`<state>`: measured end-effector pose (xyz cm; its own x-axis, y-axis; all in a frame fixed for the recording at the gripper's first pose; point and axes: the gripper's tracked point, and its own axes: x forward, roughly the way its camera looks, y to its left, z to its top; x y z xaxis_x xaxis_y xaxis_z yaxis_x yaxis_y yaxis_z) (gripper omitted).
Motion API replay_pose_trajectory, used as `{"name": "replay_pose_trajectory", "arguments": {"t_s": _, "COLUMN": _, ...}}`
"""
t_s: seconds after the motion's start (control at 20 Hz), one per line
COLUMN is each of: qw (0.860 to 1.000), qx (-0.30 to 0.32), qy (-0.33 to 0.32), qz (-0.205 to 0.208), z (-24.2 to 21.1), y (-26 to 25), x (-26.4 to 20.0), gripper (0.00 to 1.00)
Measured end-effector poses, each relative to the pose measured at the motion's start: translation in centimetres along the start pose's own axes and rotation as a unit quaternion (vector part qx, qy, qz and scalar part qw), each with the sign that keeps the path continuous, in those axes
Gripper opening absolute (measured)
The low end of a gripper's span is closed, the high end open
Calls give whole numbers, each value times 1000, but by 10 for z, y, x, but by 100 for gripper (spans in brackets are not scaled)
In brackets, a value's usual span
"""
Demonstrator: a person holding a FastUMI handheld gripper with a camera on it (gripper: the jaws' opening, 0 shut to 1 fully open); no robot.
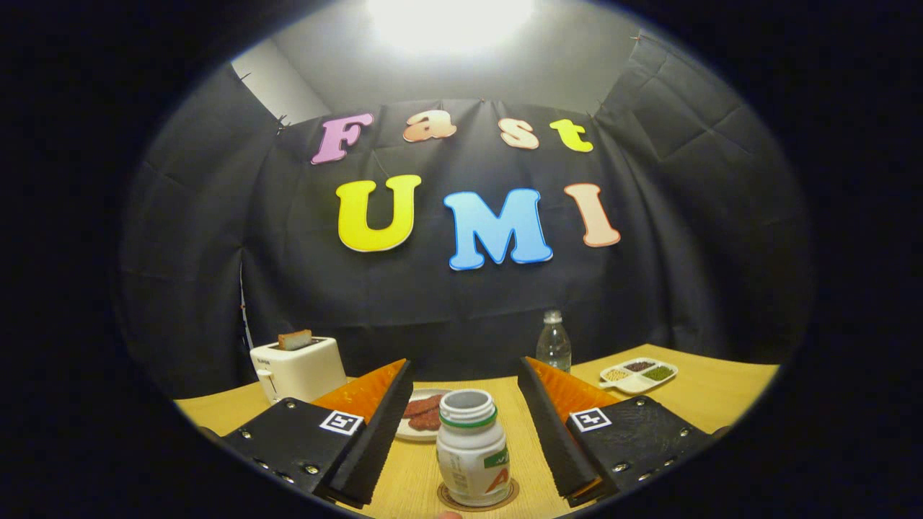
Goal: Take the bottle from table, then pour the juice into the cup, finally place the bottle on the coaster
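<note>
A pale wooden surface (714,393) runs across a booth hung with black cloth, under a bright ceiling light. At its back left stands a cream toaster (297,369) with a slice of bread (295,339) poking out of the slot. Behind the fingers sits a clear plastic water bottle (553,341), and beside it, further right, a white divided dish (639,375) holding small heaps of grains. A white plate (422,417) with dark red slices lies just beyond the left finger. The tool (465,425) is spread wide, its fingers apart and touching nothing. Between them stands the bottle (472,450): small, white, upright, uncapped with an open mouth, a green ring below the neck and a label on its side. It rests on a round brown coaster (477,499).
</note>
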<state>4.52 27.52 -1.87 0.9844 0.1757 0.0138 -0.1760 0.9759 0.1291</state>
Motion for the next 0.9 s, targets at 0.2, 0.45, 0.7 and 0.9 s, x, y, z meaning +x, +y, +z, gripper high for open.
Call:
{"name": "replay_pose_trajectory", "arguments": {"t_s": 0.2, "qw": 999, "qx": 2, "qy": -34, "qz": 9, "z": 43, "y": 10, "x": -14, "gripper": 89}}
{"name": "replay_pose_trajectory", "arguments": {"t_s": 0.45, "qw": 999, "qx": -7, "qy": -46, "qz": 16, "z": 62, "y": 11, "x": -33, "gripper": 88}}
{"name": "replay_pose_trajectory", "arguments": {"t_s": 0.7, "qw": 999, "qx": -11, "qy": -39, "qz": 17, "z": 61, "y": -3, "x": -41, "gripper": 89}}
{"name": "replay_pose_trajectory", "arguments": {"t_s": 0.9, "qw": 999, "qx": -29, "qy": -33, "qz": 13, "z": 63, "y": -38, "x": -48, "gripper": 89}}
